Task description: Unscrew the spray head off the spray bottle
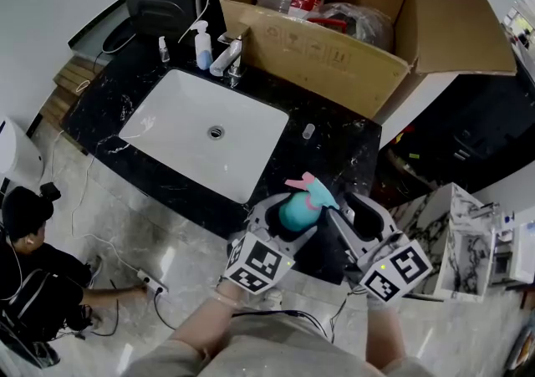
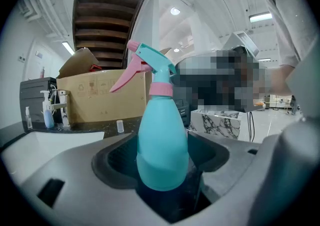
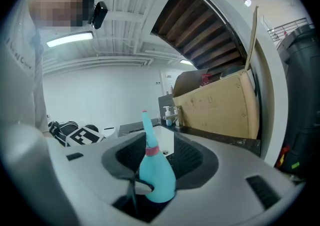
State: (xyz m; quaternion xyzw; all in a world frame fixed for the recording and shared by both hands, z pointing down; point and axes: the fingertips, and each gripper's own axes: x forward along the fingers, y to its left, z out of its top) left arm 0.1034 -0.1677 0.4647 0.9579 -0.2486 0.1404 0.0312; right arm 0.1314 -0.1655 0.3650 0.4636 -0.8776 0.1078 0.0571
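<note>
A teal spray bottle (image 1: 294, 210) with a teal spray head and pink trigger (image 1: 311, 190) stands upright in front of me, off the counter's near edge. My left gripper (image 1: 288, 221) is shut on its lower body; in the left gripper view the bottle (image 2: 162, 140) fills the gap between the pads of the left gripper (image 2: 162, 144), with the pink collar (image 2: 161, 88) above them. My right gripper (image 1: 343, 208) comes in from the right. In the right gripper view the bottle (image 3: 156, 172) stands between the jaws of the right gripper (image 3: 159, 139), which are open with gaps either side of the neck (image 3: 151, 150).
Beyond the bottle lies a black marble counter with a white sink (image 1: 167, 129), a faucet (image 1: 231, 59), pump bottles (image 1: 203, 45) and a small vial (image 1: 308, 130). An open cardboard box (image 1: 334, 49) sits behind. A person (image 1: 33, 267) crouches at lower left near a power strip (image 1: 155, 284).
</note>
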